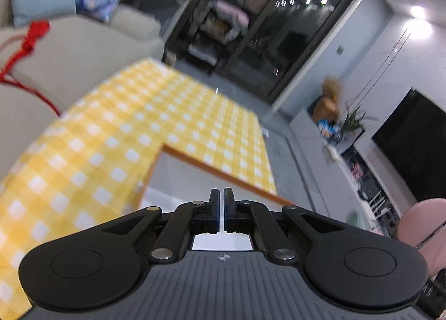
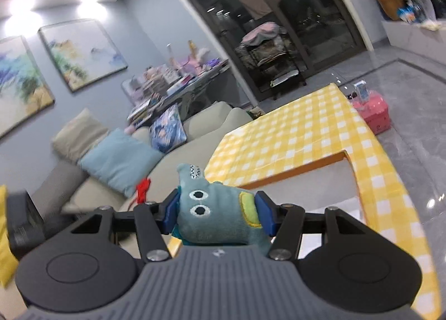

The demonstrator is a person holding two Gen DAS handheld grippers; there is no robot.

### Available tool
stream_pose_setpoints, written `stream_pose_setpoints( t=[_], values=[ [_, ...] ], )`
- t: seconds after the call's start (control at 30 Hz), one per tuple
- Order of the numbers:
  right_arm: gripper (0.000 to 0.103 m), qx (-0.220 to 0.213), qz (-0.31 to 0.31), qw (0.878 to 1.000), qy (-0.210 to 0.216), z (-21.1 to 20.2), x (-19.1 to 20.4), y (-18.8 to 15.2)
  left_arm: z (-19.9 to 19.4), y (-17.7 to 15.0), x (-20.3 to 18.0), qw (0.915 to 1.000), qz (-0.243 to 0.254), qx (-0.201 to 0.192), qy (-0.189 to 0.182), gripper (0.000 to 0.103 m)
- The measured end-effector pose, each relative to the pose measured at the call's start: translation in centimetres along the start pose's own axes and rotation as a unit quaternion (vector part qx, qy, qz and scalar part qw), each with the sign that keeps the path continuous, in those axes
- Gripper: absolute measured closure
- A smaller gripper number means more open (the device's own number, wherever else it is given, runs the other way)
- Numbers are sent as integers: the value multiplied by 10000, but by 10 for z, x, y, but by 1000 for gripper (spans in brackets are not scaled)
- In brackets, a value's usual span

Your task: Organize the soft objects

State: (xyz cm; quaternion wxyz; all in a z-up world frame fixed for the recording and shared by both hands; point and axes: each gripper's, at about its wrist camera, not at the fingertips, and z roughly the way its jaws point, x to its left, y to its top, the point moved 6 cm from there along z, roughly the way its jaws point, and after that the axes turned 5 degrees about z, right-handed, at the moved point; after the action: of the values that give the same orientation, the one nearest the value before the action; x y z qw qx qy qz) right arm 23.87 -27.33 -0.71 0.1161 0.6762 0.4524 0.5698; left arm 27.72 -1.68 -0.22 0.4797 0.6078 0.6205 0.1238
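the right gripper (image 2: 215,212) pinches a teal plush toy (image 2: 216,214) across its squashy middle; light, yielding, best held there. the left gripper (image 1: 221,210) sits closed, empty.

I see a room lit by ceiling spotlights (image 2: 89,2), glare on the grey wall, dark window (image 2: 278,21) reflecting lamps, motion blur everywhere, strong fisheye bending at edges.

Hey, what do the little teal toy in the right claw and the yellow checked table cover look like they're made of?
Teal stuffed toy: soft plush fabric, matte and fuzzy, with stitched eyes and a zigzag mouth; it bulges between the right claw pads.
Yellow checked table cover: probably thin cloth or vinyl, lying flat and smooth, folding over the edge; blur leaves the finish unclear.
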Motion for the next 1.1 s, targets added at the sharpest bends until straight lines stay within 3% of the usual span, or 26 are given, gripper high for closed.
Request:
stream_pose_setpoints(
  t=[0.2,0.3,0.33,0.37,0.4,0.43,0.47,0.57,0.67,0.77,0.87,1.0,1.03,1.07,1.1],
  values=[
    [47,-13,353,9991,-217,41,-17,7,59,-15,5,9972,-164,731,-45,101],
    [47,117,513,9986,-2,37,-17,1,71,-25,18,9921,-247,1228,-116,100],
    [47,142,534,9984,138,30,-17,-1,68,-30,20,9894,-250,1418,-174,94],
    [47,148,500,9984,207,25,-16,-3,58,-33,21,9875,-194,1530,-312,76],
    [47,139,440,9987,206,18,-15,-5,43,-35,19,9871,-30,1539,-438,67],
    [47,145,389,9989,197,13,-15,-6,24,-39,16,9871,261,1499,-496,48],
    [47,129,361,9991,191,9,-14,-7,8,-44,14,9859,561,1496,-498,36],
    [47,0,343,9992,218,-8,-12,-8,-31,-70,14,9754,1190,1799,-462,24],
    [47,-126,451,9986,254,-21,-12,-12,-52,-105,28,9644,976,2424,-400,18],
    [47,-63,506,9983,270,-25,-9,-16,-64,-134,42,9580,537,2810,-181,21],
    [47,42,426,9987,266,-27,-2,-20,-64,-156,51,9495,568,3082,152,31],
    [47,60,375,9988,299,-31,6,-22,-56,-176,52,9359,515,3478,228,33],
    [47,65,379,9987,325,-32,8,-23,-56,-181,53,9331,563,3544,249,41],
    [47,76,379,9986,366,-33,9,-23,-53,-184,53,9312,604,3582,312,57],
    [47,105,383,9983,428,-34,10,-23,-52,-188,55,9289,637,3622,427,63]
  ],
)
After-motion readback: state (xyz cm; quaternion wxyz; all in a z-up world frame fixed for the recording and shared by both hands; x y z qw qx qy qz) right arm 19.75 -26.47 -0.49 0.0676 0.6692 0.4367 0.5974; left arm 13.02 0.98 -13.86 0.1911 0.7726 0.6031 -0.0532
